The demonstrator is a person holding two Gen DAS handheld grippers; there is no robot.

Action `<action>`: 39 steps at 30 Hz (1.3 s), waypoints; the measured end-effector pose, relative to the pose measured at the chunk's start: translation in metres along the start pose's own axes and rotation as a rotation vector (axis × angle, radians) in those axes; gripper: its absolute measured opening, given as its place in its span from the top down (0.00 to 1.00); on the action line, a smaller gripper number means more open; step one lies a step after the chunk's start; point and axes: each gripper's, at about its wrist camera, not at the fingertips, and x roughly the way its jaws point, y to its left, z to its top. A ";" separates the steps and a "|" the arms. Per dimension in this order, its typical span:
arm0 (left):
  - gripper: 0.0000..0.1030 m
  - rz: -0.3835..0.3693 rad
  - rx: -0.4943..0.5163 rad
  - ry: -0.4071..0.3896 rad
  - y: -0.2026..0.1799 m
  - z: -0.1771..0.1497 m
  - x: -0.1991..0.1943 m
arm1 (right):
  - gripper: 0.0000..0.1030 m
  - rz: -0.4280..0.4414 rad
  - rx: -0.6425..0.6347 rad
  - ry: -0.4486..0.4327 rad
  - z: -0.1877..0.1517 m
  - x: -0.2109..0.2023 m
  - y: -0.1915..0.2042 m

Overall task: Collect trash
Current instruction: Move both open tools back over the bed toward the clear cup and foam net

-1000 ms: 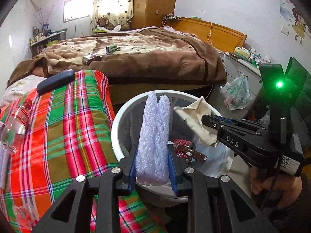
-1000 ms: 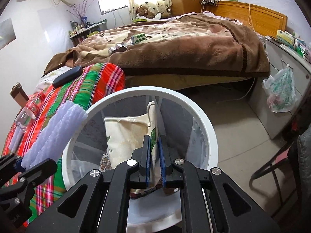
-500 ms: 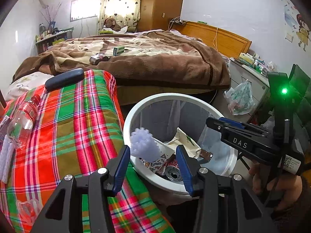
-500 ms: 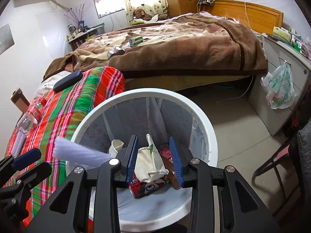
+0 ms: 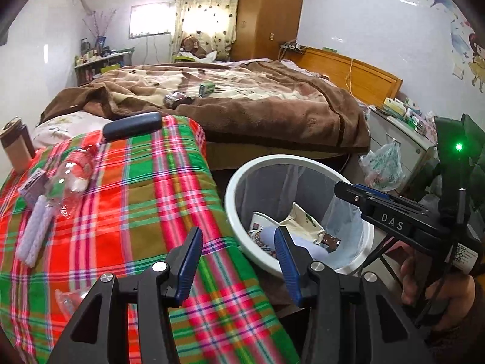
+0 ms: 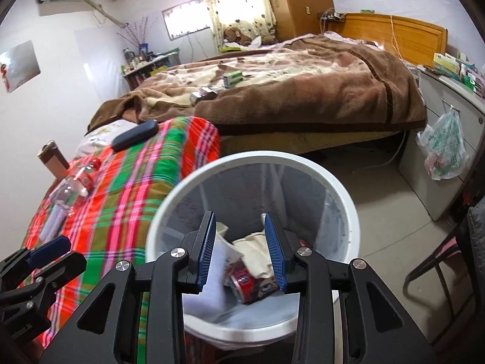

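Note:
A white-rimmed trash bin point(image 5: 242, 182) point(image 6: 333, 182) stands beside the plaid blanket point(image 5: 136, 206). In it lie a cream bag point(image 6: 257, 248), a red can point(image 6: 245, 282), a paper cup point(image 5: 260, 224) and a pale foam wrap point(image 5: 306, 245) point(image 6: 212, 288). My right gripper point(image 6: 239, 221) hangs open over the bin with nothing held; it also shows from the side point(image 5: 363, 194). My left gripper point(image 5: 238, 242) is open and empty above the blanket's edge next to the bin. On the blanket lie a plastic bottle point(image 5: 72, 176), another foam wrap point(image 5: 36, 233) and a small purple box point(image 5: 33, 186).
A dark case point(image 5: 132, 126) and a brown carton point(image 5: 16, 145) sit at the blanket's far end. The bed point(image 6: 303, 91) behind holds a crushed can point(image 6: 203, 94) and a green box point(image 6: 232, 79). A plastic bag point(image 6: 442, 148) hangs on a cabinet; a chair frame point(image 6: 439, 261) stands right.
Both grippers went from shut to open. The foam wrap left my left gripper and the cream bag left my right; both now lie in the bin. The left gripper moved left over the blanket.

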 end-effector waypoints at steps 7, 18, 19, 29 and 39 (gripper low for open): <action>0.53 0.044 -0.032 -0.030 0.022 -0.011 -0.025 | 0.66 0.054 -0.020 -0.006 -0.007 -0.003 0.023; 0.52 0.142 -0.095 -0.058 0.068 -0.032 -0.057 | 0.63 0.144 -0.084 0.012 -0.024 -0.004 0.069; 0.52 0.145 -0.106 -0.059 0.075 -0.035 -0.061 | 0.63 0.155 -0.093 0.018 -0.026 -0.003 0.074; 0.46 0.223 -0.226 -0.071 0.141 -0.061 -0.087 | 0.62 0.230 -0.159 0.067 -0.044 0.004 0.118; 0.46 0.278 -0.313 -0.070 0.194 -0.080 -0.098 | 0.51 0.326 -0.223 0.112 -0.061 0.010 0.160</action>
